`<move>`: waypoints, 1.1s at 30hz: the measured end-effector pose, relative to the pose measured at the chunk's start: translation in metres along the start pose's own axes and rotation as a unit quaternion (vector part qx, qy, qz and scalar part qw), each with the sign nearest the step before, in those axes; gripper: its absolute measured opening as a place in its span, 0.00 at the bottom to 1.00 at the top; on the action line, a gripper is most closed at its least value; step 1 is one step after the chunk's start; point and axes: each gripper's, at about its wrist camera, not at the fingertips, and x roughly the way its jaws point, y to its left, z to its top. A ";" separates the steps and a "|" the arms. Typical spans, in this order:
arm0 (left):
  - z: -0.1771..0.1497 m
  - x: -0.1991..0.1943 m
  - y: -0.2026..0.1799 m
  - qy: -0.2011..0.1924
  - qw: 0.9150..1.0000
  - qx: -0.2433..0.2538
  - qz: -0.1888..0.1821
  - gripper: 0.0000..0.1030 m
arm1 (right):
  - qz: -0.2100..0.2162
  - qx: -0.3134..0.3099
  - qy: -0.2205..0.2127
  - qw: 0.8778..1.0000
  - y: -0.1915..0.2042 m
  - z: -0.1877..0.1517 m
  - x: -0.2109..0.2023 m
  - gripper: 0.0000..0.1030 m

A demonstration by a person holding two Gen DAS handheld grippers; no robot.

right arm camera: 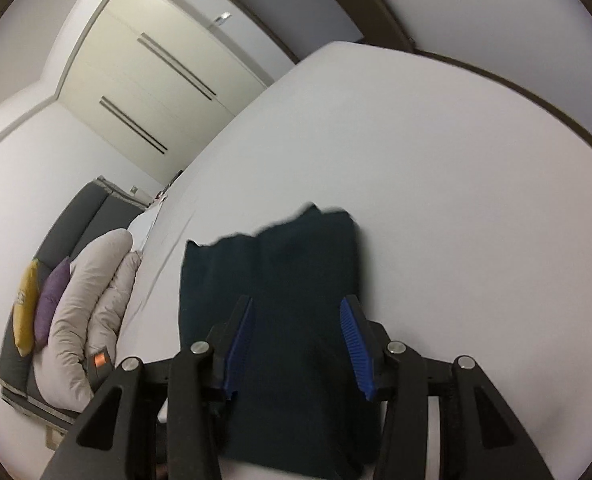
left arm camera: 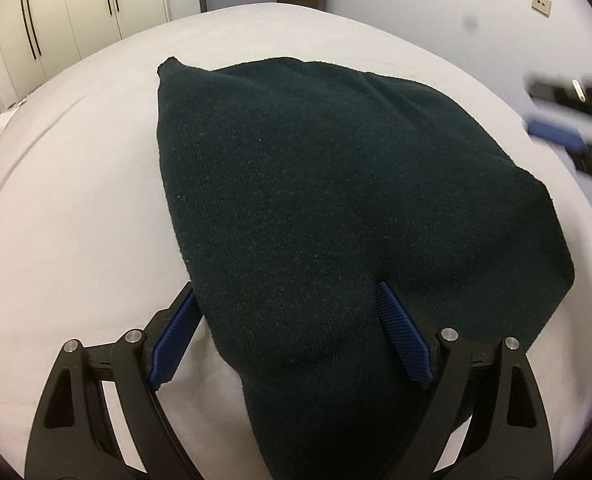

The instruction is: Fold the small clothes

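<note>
Dark green knit garment [left arm camera: 336, 200] lies on the white bed [left arm camera: 75, 220], already doubled over by the look of it, so I judge one fold is down and I'm lining up the next. My left tongs [left arm camera: 287, 336] are spread wide, straddling the near end of the knit: left pad on the bare sheet just beside its edge, right pad over the cloth, nothing pinched. I keep them wide probably to scoop that end. My right tongs [right arm camera: 296, 344] stand half open above the garment [right arm camera: 271, 300], pads clear of the cloth, gripping nothing. In the left wrist view they show as a blur at the right edge, apart from the knit.
</note>
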 end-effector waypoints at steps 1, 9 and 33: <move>0.001 0.001 0.005 0.001 1.000 -0.001 -0.001 0.87 | 0.029 -0.002 0.008 1.000 0.008 0.006 0.013 0.47; 0.002 0.010 0.037 0.007 1.000 -0.016 -0.017 0.92 | 0.015 0.005 0.086 0.996 -0.020 0.005 0.098 0.00; 0.024 0.026 0.202 0.035 0.949 -0.242 -0.201 0.94 | 0.053 0.080 0.144 0.985 -0.048 -0.017 0.078 0.63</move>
